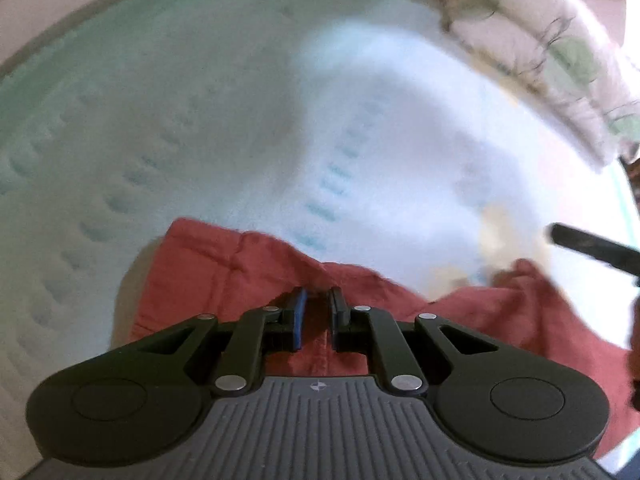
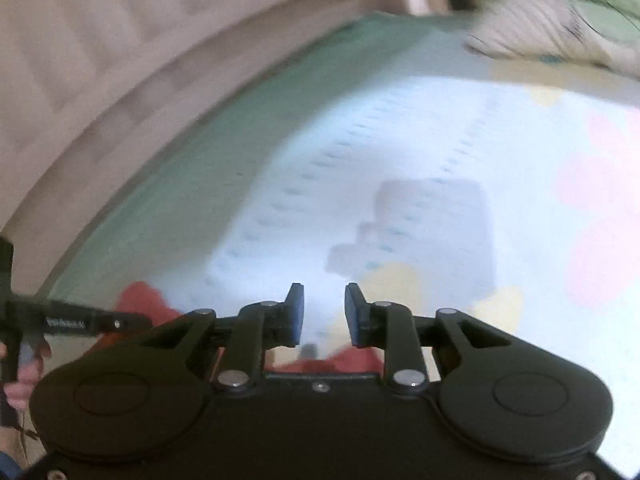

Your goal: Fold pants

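Note:
The red pants (image 1: 224, 272) lie crumpled on the pale bed sheet (image 1: 240, 120) in the left wrist view, running under my left gripper (image 1: 319, 314) and out to the right. That gripper is shut on a fold of the red fabric, which shows between its pads. In the right wrist view my right gripper (image 2: 324, 312) stands open over the sheet (image 2: 400, 160) with nothing between its fingers. A bit of the red pants (image 2: 140, 300) shows at its left and another just beneath it. Both views are blurred.
A flowered pillow (image 1: 540, 52) lies at the far right of the bed, also seen as the pillow (image 2: 560, 12) at top right. The sheet's green border (image 2: 200, 184) runs along a beige bed side (image 2: 100, 80). A hand (image 2: 24, 380) holds the other black tool (image 2: 80, 322).

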Demonstrator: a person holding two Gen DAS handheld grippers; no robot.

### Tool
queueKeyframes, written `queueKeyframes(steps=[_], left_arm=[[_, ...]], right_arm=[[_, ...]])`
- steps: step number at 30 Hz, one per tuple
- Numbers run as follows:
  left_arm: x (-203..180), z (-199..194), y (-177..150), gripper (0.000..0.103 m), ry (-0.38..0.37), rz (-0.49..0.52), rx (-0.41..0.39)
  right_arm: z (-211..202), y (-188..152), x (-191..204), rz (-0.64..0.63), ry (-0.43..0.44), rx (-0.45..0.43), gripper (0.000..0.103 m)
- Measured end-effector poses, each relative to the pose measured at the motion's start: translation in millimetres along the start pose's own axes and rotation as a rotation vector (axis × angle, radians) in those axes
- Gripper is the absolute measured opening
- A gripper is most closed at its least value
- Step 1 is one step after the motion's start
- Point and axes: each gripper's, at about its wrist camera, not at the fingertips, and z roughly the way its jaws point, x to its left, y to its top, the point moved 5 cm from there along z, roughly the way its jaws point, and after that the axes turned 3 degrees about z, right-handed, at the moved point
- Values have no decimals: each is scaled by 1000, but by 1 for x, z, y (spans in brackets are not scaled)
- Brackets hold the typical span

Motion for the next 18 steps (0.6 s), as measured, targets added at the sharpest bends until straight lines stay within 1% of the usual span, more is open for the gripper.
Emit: queueKeyframes(steps=[1,2,5,6,9,10,11,12,13,14,16,17,18], left_arm=[[6,10,-3,11,7,-22,17],[12,14,-4,9,-13,-69,17],[26,15,-7,8,-81,-197,9],[30,15,-9,6,-92,-219,8],[36,13,-14,5,-119,-250,1],[36,13,-12,5,-122,-259,1],[37,10,-12,5,-122,-268,1],[37,9,-11,5,-117,-272,1],[36,7,-10,5,-109,-271,-2],[34,8,-6,5,-100,-262,-15],[33,7,-2,5,-79,-254,-50],[37,4,-1,5,-77,-284,-75],[41,5,1,4,-72,-315,-85]], right_arm=[[2,0,-5,6,-3,10,46],[5,-2,-6,4,-3,23,49],[15,-9,-8,-16,24,60,50],[17,-12,-8,-27,30,73,50],[26,-22,-5,-84,19,109,50],[26,-24,-3,-93,37,119,49],[26,-27,-2,-92,63,127,37],[24,-30,1,-93,90,130,12],[22,-31,3,-110,84,120,9],[19,-32,6,-141,65,92,7],[10,-30,5,-171,-49,-6,5],[7,-29,-2,-149,-83,-27,3],[9,-30,-11,-105,-98,-23,3]])
